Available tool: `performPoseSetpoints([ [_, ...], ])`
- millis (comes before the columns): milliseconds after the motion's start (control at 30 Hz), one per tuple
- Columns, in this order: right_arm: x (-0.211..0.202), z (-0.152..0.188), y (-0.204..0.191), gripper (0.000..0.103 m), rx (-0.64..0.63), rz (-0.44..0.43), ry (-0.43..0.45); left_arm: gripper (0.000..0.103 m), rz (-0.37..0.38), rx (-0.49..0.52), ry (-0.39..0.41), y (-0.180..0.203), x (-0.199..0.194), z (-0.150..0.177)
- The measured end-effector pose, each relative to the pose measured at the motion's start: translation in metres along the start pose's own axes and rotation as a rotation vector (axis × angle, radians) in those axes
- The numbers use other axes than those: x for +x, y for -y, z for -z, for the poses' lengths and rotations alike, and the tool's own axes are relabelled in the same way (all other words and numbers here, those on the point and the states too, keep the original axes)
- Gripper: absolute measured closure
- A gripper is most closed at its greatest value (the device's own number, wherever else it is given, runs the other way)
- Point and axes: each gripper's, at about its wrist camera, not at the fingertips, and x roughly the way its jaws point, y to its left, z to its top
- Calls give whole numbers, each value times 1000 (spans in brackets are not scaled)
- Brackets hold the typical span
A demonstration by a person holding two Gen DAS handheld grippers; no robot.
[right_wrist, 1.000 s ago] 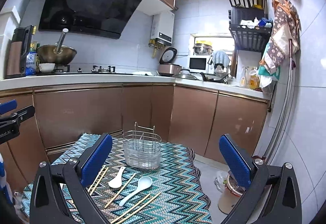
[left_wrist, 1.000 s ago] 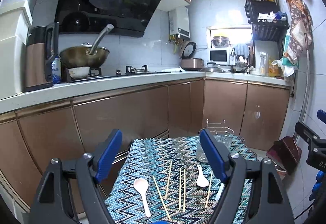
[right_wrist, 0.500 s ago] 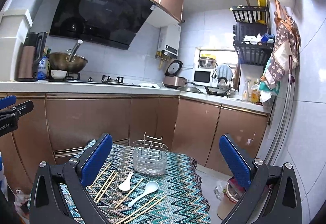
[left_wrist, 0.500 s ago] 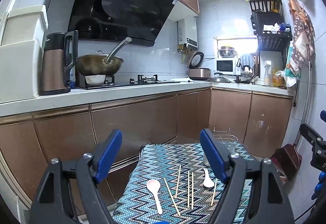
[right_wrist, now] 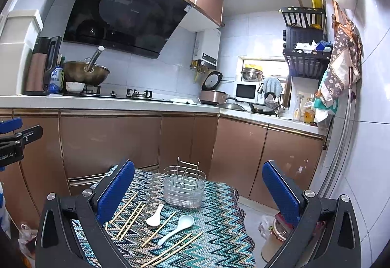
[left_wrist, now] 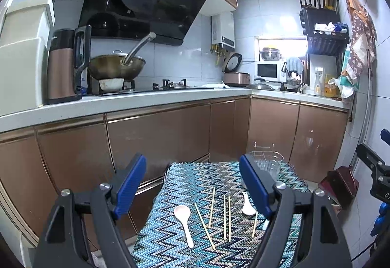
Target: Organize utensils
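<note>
- Left gripper (left_wrist: pixel 192 181) hung wide open and empty above the near left part of the zigzag cloth (right_wrist: pixel 219 219).
- Chopsticks (left_wrist: pixel 226 216) and two white spoons (left_wrist: pixel 184 215) lay loose mid-cloth; the wire caddy (right_wrist: pixel 184 191) stood at the far edge.
- Right gripper (right_wrist: pixel 198 186) was equally wide, holding nothing.
- Nothing looked sorted yet; the next move likely needed a descent onto one utensil.

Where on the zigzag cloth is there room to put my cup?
Bare cloth lies right of the pale blue spoon, before the wire holder. Left of that, the chopsticks and the white spoon crowd it.
</note>
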Motion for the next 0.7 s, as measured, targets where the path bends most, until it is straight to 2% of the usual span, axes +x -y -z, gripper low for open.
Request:
performPoseSetpoints([
  [133, 6, 4, 0, 0, -3, -3, -18, 25, 2, -8, -37, 0, 13, 2],
  [300, 26, 10, 6, 0, 17, -31, -46, 25, 21, -53, -121, -8, 42, 9],
  [400, 46, 20, 7, 0, 33, -57, -89, 25, 69, -148, -204, -24, 67, 19],
  [500, 73, 35, 8, 0, 42, -83, -156, 25, 113, -250, -322, -42, 102, 34],
  [700, 130, 71, 21, 0, 95, -115, -289, 25, 70, -246, -481, -56, 160, 70],
])
